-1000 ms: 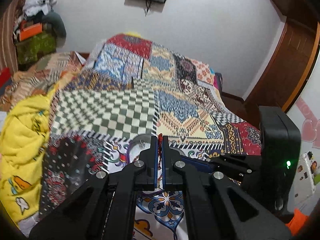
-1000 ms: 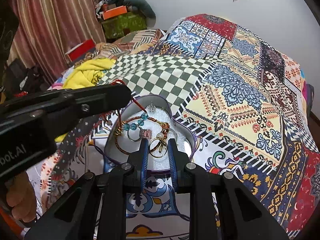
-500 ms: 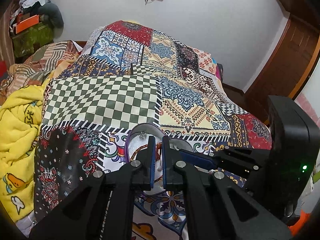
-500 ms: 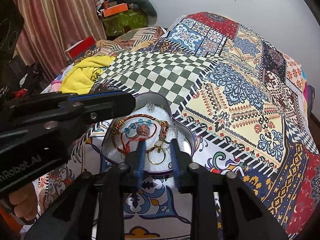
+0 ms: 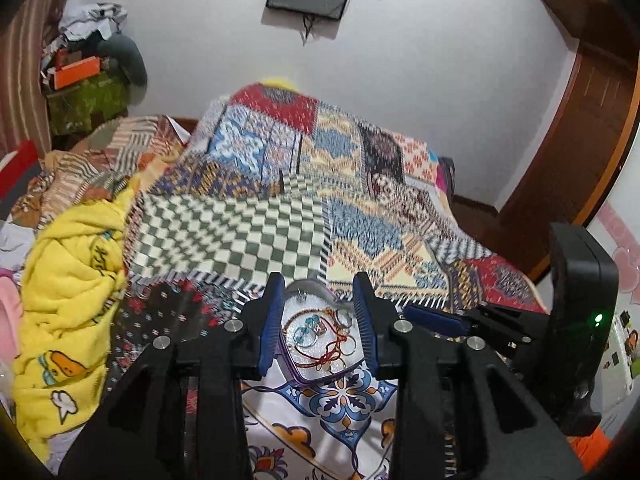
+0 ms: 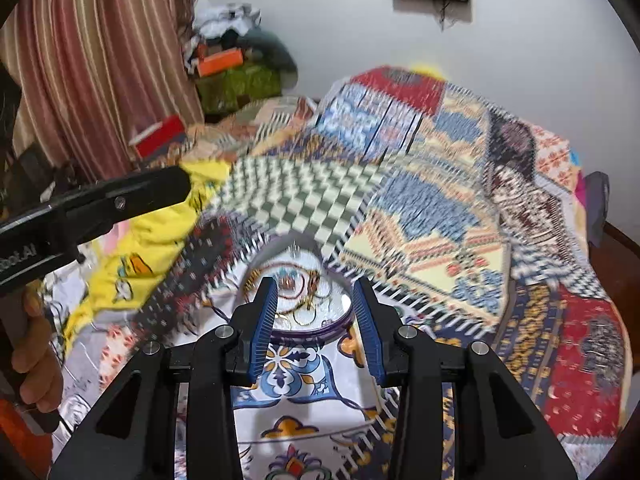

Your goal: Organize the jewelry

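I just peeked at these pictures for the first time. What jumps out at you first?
The little heart-shaped dish full of jewelry catches the eye, lying on the patchwork bedspread right in front of both open tongs. Inside it a red cord bracelet tangles among rings and blue beads. To the left of the bedspread lies a bright yellow blanket with cartoon ducks.

1. The left gripper (image 5: 318, 320) is matte black plastic with ribbed blue pads on its fingers (image 5: 272, 320) and silver screw heads.
2. The right gripper (image 6: 316, 320) has the same build.
3. At left frame edge, bare-skinned hand (image 6: 34, 356); white lettering above it.
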`<state>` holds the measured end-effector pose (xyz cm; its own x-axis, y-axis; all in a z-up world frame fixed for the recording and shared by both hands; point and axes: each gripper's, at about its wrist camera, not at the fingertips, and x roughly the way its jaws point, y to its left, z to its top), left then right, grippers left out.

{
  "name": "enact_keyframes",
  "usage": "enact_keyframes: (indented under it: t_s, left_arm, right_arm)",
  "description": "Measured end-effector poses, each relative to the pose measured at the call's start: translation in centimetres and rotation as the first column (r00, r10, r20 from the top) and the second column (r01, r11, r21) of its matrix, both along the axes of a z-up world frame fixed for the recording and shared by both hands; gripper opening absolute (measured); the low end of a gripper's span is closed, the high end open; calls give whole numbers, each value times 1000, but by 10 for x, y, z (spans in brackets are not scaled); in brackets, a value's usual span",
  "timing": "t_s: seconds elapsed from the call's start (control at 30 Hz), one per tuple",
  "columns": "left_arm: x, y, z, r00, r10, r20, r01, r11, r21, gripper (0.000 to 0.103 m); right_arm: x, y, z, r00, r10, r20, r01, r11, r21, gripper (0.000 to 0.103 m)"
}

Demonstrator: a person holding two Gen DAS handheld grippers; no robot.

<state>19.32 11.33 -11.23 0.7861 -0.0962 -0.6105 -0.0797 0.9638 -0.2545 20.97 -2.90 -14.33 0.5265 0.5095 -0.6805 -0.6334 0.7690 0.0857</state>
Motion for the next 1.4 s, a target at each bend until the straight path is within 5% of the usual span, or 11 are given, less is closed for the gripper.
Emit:
enact_keyframes:
  t_s: [0.3,0.47,0.6,0.73,0.8,0.97,1.07,1.4]
  left_arm:
    - [-62,-8,67,987,25,157,-31,999,39,33]
    - [-118,-29,110,953,23,301,-55,993,100,39]
    - [-158,-44,135,916,10,400,-68,989,131,41]
    - [-193,-59,150,874,20,486,-118,978,172,52]
    - [-208,-63,153,856,32,516,-142,974,176,61]
    - [-226,-62,156,835,54,548,-168,973,160,90]
    - [-229,-61,154,835,66,546,-184,969,165,100]
    - [-231,-64,150,849,80,523,-200,964,177,101]
  right_arm:
    - [-67,-42,99,971,-88,222,50,984,170,36]
    - [-125,-64,144,921,-141,364,39,961,274,37]
    - [-160,-73,160,878,-196,436,46,942,332,48]
    - [-180,-78,164,851,-240,467,60,928,368,61]
    - [-188,-78,164,832,-272,484,81,922,378,75]
    - [-194,-77,162,795,-324,513,123,914,387,103]
    - [-194,-75,161,786,-336,518,141,914,379,103]
    - [-200,-78,152,806,-306,507,135,928,347,103]
